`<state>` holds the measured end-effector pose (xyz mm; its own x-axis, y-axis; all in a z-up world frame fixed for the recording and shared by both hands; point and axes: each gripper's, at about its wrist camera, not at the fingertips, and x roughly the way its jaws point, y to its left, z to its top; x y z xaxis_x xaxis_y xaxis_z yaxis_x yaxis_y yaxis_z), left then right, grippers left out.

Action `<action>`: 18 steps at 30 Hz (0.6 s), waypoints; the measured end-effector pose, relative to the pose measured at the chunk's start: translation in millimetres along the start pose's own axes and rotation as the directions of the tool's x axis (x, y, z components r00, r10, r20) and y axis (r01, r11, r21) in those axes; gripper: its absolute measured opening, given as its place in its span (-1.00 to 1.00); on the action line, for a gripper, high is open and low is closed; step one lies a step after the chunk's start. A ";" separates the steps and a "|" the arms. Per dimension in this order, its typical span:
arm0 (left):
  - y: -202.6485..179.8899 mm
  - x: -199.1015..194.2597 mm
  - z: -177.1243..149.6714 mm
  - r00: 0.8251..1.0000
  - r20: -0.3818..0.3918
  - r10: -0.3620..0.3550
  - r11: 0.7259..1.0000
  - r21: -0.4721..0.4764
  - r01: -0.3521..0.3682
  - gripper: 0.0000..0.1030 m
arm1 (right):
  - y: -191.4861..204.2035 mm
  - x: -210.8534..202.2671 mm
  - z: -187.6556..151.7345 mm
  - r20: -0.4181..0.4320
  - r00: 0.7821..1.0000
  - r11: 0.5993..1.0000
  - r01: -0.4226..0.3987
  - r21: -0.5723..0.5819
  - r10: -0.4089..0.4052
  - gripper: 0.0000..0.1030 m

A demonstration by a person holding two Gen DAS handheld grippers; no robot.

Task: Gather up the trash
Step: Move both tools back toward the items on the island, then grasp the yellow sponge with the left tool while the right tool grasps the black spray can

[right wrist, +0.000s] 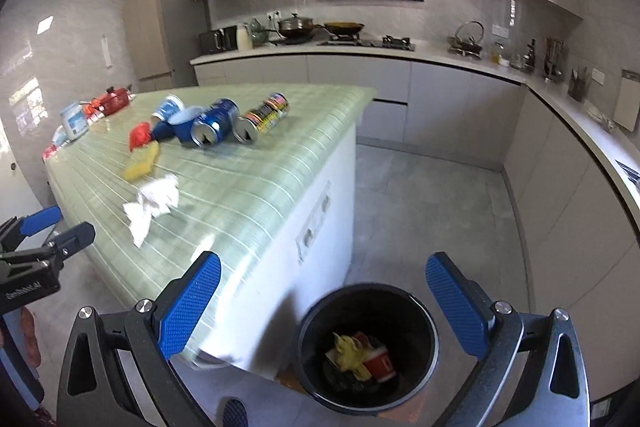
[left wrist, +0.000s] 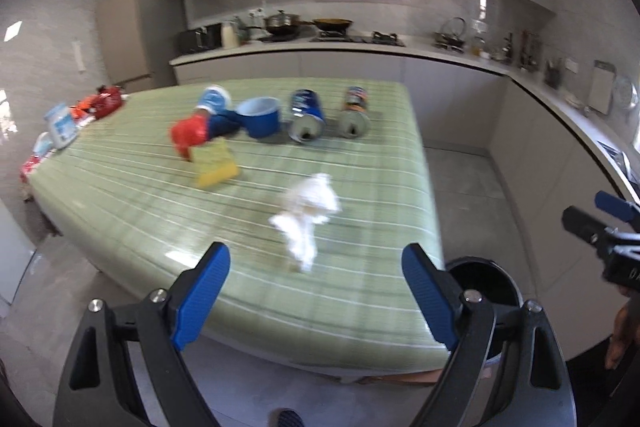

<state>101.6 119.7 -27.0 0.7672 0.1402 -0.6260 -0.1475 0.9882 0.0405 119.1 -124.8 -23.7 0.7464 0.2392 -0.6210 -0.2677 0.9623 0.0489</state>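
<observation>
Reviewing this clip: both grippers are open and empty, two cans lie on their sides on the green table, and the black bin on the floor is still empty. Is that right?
Not quite. The black bin is not empty: the right wrist view shows yellow and red trash at its bottom. The rest holds: the left gripper and right gripper are open and empty, and the two cans lie on their sides on the green table.

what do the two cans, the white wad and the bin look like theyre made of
Blue can and striped can: metal, apparently; shiny silver ends with a punched opening, glossy printed sides. White wad: soft tissue or paper, matte and crumpled, though blurred. Bin: probably plastic; smooth, dark, slightly glossy wall, but the look leaves it open.
</observation>
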 end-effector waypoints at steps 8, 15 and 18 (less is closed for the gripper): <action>61.7 0.8 6.5 0.995 0.039 0.087 0.993 -0.088 -0.084 0.73 | 33.2 7.4 23.0 0.052 0.998 0.999 -0.043 -0.002 0.043 1.00; 93.9 8.6 20.8 0.977 0.068 0.202 0.971 -0.142 -0.191 0.80 | 56.6 23.5 40.2 0.048 0.997 0.998 -0.067 0.001 0.067 1.00; 102.1 17.7 27.0 0.980 0.046 0.192 0.966 -0.184 -0.180 0.84 | 62.9 36.0 49.6 0.043 0.995 0.996 -0.088 0.017 0.087 1.00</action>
<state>117.0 224.7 -13.0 0.7526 0.3296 -0.5700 -0.3959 0.9182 0.0083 159.3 -49.1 -4.2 0.7460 0.3272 -0.5800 -0.3219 0.9396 0.1161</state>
